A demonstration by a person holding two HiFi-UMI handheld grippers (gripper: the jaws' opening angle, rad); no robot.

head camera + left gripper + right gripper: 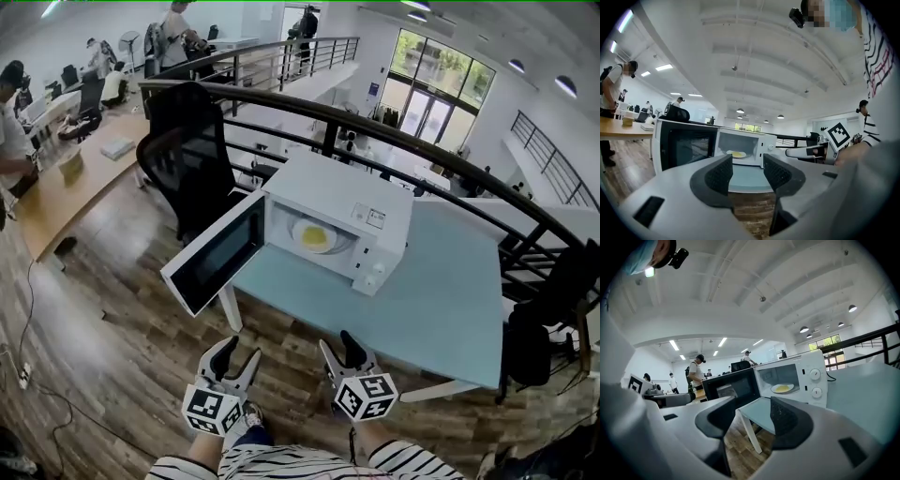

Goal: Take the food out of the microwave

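A white microwave [349, 211] stands on a pale blue table [441, 300], its door [214, 251] swung wide open to the left. Inside lies a white plate with yellow food [314, 236], also seen in the left gripper view as the plate [738, 153] and in the right gripper view as the plate [782, 388]. My left gripper [233, 359] and right gripper [338, 353] hover over the wooden floor, short of the table's near edge. Both are open with nothing between their jaws. The left gripper [746, 174] and right gripper [752, 417] both point toward the microwave.
A black office chair [192, 159] stands behind the open door. A dark curved railing [412, 141] runs behind the table. A wooden desk [70, 183] and several people are at the far left. Another black chair [530, 342] is at the table's right end.
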